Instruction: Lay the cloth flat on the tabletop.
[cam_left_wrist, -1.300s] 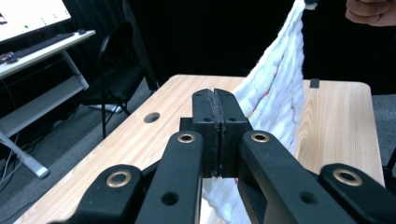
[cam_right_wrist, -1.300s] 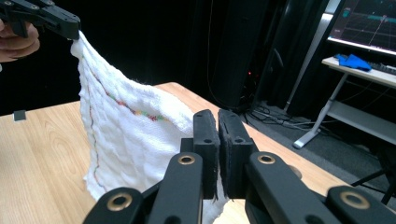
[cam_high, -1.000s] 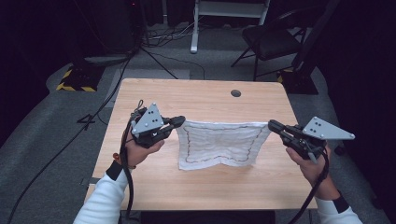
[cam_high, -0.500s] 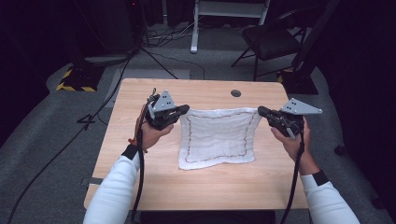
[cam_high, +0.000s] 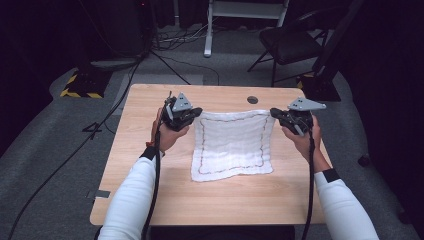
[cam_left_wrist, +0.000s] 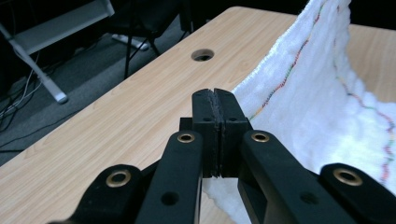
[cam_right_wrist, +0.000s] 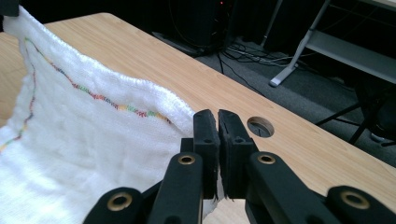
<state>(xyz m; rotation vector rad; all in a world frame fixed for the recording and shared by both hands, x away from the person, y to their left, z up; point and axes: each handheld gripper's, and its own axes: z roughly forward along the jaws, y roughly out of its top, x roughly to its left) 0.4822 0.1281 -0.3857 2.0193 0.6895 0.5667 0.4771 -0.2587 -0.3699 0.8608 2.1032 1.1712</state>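
Lowered since a moment ago, the white towel (cam_high: 232, 145) lies mostly flat on the table (cam_high: 150, 200).
Left gripper (cam_high: 196, 113) and right gripper (cam_high: 274, 113), jaws pressed together, pinch its far corners.

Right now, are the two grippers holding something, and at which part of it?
Yes. The left gripper and the right gripper each pinch a far corner of the white cloth, one at each end of its far edge.

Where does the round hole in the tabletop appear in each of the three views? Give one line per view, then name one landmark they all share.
High view: the round hole is near the table's far edge, right of centre.
Left gripper view: upper middle, beyond the shut jaws.
Right gripper view: right of centre, just past the jaws.
Shared landmark: the white cloth with its coloured stitched border.
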